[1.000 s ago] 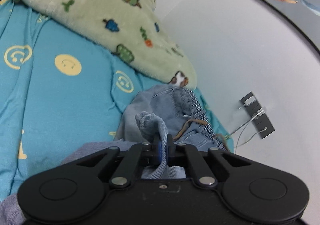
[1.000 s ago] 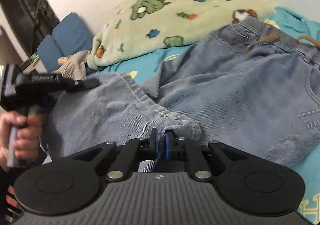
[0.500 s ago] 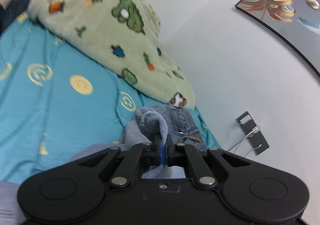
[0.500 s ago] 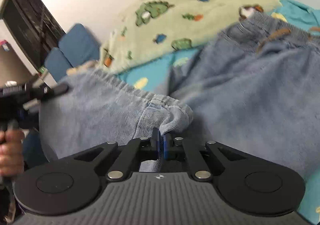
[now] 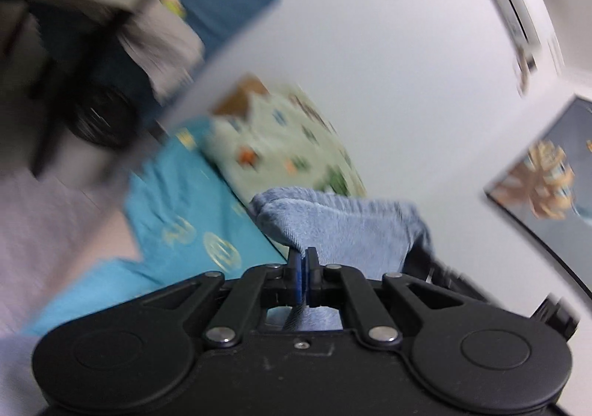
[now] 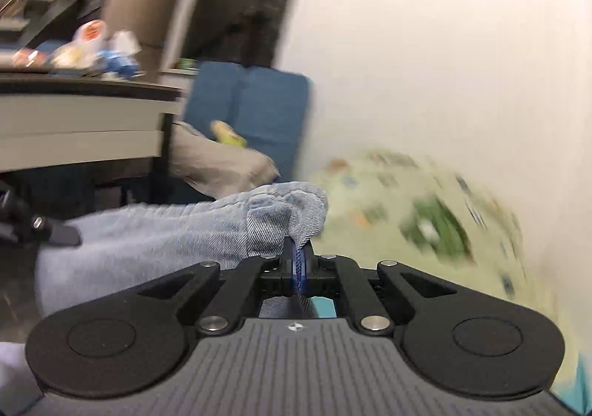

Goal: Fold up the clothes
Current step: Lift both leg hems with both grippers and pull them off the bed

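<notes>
Light blue denim trousers (image 5: pixel 344 220) are held up off the bed by both grippers. My left gripper (image 5: pixel 304 256) is shut on one bunched cuff, the cloth humped just ahead of its blue pads. My right gripper (image 6: pixel 296 247) is shut on the other cuff of the denim trousers (image 6: pixel 207 227), whose hem stretches left to the tip of the other gripper (image 6: pixel 55 231) at the left edge. Both views are blurred by motion.
A teal bedsheet with gold prints (image 5: pixel 192 223) lies below. A pale green cartoon blanket (image 5: pixel 292 149) (image 6: pixel 418 216) is heaped against the white wall. A blue cushion (image 6: pixel 255 109), a desk (image 6: pixel 81 120) with small items and a framed picture (image 5: pixel 547 186) are around.
Both grippers have swung up and away from the bed with the cuffs, lifting the trousers; the views turned from the bedsheet toward the wall and desk. The right wrist rolled.
</notes>
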`<state>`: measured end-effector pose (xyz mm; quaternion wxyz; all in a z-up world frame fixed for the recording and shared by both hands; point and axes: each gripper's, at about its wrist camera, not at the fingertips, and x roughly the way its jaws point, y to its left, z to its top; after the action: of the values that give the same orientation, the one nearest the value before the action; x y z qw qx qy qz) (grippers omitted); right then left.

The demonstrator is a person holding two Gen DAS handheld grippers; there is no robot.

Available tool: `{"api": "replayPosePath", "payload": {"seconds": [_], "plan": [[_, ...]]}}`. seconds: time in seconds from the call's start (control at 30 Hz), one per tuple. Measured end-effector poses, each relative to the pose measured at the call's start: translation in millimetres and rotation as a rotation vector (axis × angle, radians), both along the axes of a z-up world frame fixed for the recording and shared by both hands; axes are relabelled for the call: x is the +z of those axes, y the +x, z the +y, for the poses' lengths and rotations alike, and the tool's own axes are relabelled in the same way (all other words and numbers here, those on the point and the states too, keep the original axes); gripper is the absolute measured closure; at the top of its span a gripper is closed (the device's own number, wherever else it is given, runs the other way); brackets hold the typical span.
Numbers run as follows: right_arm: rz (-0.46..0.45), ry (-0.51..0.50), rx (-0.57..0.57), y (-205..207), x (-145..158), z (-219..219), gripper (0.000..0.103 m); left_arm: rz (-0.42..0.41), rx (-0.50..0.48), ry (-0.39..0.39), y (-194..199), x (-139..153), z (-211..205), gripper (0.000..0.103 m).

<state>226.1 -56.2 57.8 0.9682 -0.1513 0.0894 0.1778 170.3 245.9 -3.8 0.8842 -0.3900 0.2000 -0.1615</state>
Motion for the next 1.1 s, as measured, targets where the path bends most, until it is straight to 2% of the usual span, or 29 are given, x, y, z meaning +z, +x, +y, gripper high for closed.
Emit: {"api": "replayPosePath", "payload": {"seconds": [0.13, 0.2, 0.3, 0.4, 0.53, 0.67, 0.77, 0.83, 0.9, 0.93, 0.97, 1.1], "plan": [[-0.055, -0.127, 0.117, 39.5, -6.6, 84.8, 0.102, 0.017, 0.158, -0.045, -11.3, -22.8, 45.3, 0.102], [-0.043, -0.165, 0.167, 54.7, -19.2, 122.3, 0.102, 0.051, 0.226, -0.07, -11.2, -40.3, 66.2, 0.102], [-0.017, -0.231, 0.243, 76.3, -46.9, 175.2, 0.102, 0.113, 0.32, -0.092, -8.0, -73.0, 94.6, 0.102], [0.015, -0.288, 0.314, 90.5, -85.3, 219.7, 0.102, 0.205, 0.387, -0.153, -1.9, -113.1, 120.2, 0.102], [0.112, -0.323, 0.387, 113.4, -141.9, 266.7, 0.102, 0.326, 0.442, -0.213, -0.5, -164.7, 146.7, 0.102], [0.262, -0.345, 0.438, 129.1, -190.3, 293.8, 0.102, 0.452, 0.435, -0.306, 3.8, -211.4, 161.8, 0.102], [0.364, -0.341, 0.448, 138.5, -214.6, 301.1, 0.101, 0.488, 0.416, -0.342, 4.2, -225.3, 167.1, 0.102], [0.426, -0.327, 0.449, 142.3, -219.7, 298.6, 0.1, 0.491, 0.405, -0.356, 6.6, -226.4, 171.9, 0.102], [0.47, -0.29, 0.457, 140.0, -215.0, 292.5, 0.085, 0.488, 0.398, -0.35, 6.6, -221.1, 175.0, 0.101], [0.478, -0.259, 0.452, 138.3, -208.5, 287.0, 0.061, 0.481, 0.394, -0.342, 4.4, -216.3, 175.2, 0.101], [0.486, -0.228, 0.447, 136.6, -202.0, 281.5, 0.044, 0.47, 0.388, -0.337, 0.9, -210.7, 175.3, 0.098], [0.507, -0.163, 0.437, 120.6, -178.9, 256.4, 0.044, 0.428, 0.344, -0.292, -13.6, -182.0, 170.6, 0.093]]}}
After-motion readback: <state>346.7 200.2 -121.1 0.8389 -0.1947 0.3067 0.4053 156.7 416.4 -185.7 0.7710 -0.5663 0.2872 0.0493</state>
